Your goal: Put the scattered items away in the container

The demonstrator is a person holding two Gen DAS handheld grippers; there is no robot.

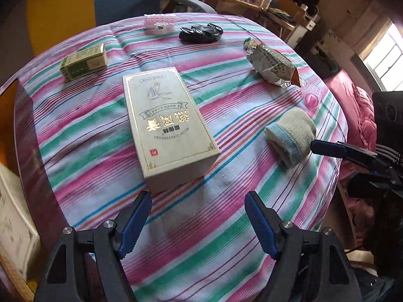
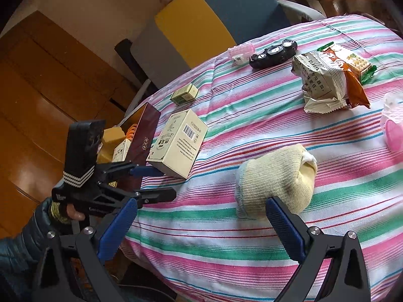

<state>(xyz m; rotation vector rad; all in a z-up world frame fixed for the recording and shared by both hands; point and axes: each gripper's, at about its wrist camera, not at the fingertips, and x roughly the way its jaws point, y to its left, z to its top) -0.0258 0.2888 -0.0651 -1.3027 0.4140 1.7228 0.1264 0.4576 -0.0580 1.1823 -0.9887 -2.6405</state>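
Note:
On the striped tablecloth (image 1: 226, 226) a long cream box (image 1: 166, 125) lies just beyond the tips of my open left gripper (image 1: 197, 201), with nothing between the fingers. In the right wrist view the same left gripper (image 2: 168, 182) points at the near end of the cream box (image 2: 178, 143). A rolled yellowish sock (image 2: 274, 181) rests directly ahead of my open right gripper (image 2: 201, 206), close to its right finger. A dark maroon container (image 2: 143, 136) stands at the table's left edge with several items inside.
Farther back lie a small green box (image 1: 83, 61), a pink clip (image 1: 160, 22), a black device (image 1: 201, 33), snack packets (image 1: 272, 65) and a pink plastic item (image 1: 312, 98). A blue and yellow chair (image 2: 214, 12) stands behind the table. A sleeved hand (image 2: 70, 214) holds the left gripper.

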